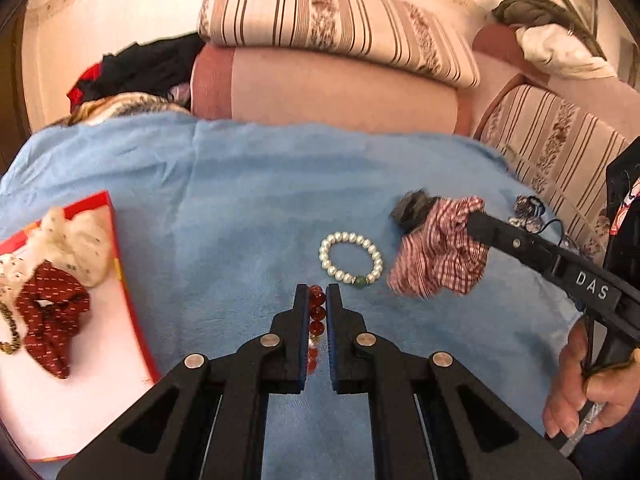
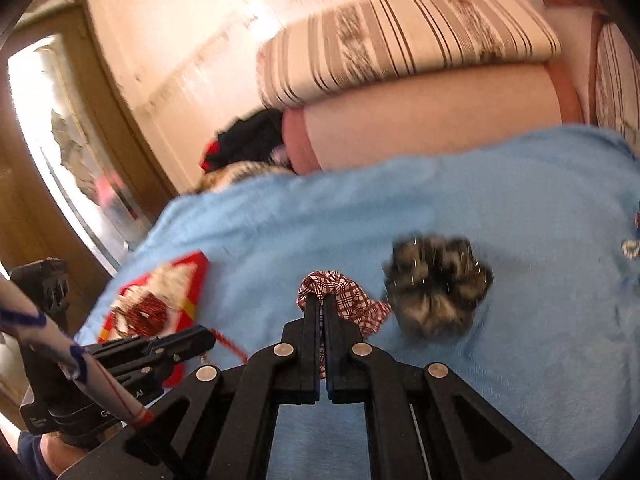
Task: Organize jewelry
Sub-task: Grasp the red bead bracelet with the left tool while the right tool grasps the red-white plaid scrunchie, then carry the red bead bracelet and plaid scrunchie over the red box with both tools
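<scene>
My left gripper point(image 1: 318, 294) is shut on a red bead bracelet point(image 1: 316, 312) held over the blue blanket point(image 1: 240, 200). A white pearl bracelet point(image 1: 351, 261) with a green bead lies just ahead of it. My right gripper point(image 2: 321, 300) is shut on a red checked scrunchie point(image 2: 344, 300), which also shows in the left wrist view point(image 1: 436, 256), lifted off the blanket. A grey furry scrunchie point(image 2: 438, 290) lies to its right. A red-rimmed tray point(image 1: 120, 264) at the left holds a dark red scrunchie point(image 1: 50, 312), a cream scrunchie point(image 1: 76, 240) and a dark bead chain point(image 1: 12, 332).
A small pile of dark beaded jewelry point(image 1: 528, 210) lies at the blanket's right edge. Striped sofa cushions point(image 1: 332, 20) and a pink armrest point(image 1: 320, 92) stand behind. Dark clothes point(image 1: 140, 68) lie at the back left.
</scene>
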`<action>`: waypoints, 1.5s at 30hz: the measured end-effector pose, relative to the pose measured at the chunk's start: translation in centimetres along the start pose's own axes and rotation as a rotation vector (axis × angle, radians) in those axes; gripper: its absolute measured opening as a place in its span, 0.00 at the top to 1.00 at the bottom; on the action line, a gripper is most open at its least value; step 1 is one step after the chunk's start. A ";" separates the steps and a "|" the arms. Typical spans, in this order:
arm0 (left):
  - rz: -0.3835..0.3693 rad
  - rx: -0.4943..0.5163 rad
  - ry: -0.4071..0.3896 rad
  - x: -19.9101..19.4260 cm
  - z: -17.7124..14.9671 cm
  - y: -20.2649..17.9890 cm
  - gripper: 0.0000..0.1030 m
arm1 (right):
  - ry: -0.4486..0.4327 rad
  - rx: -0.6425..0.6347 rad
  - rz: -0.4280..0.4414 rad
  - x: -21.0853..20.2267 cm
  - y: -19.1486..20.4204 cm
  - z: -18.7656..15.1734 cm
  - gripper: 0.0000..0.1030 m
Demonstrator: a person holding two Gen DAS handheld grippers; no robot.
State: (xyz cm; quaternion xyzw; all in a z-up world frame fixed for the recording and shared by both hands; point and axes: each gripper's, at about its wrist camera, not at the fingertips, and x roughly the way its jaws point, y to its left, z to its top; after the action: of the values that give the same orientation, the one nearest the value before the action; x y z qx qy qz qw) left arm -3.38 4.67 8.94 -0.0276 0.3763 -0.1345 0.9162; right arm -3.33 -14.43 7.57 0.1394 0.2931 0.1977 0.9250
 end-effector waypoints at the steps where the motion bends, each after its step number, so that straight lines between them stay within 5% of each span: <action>1: 0.009 0.005 -0.009 -0.4 -0.1 0.0 0.93 | -0.020 -0.008 0.015 -0.4 0.3 0.1 0.98; 45: 0.153 0.100 -0.070 1.5 -0.9 0.1 0.93 | -0.020 -0.050 0.020 1.1 1.7 -1.5 0.98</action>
State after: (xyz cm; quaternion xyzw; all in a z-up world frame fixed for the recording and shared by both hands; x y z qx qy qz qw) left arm -2.90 4.43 7.26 0.0425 0.3379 -0.0818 0.9367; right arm -3.86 -12.20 6.52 0.1212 0.2772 0.2127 0.9291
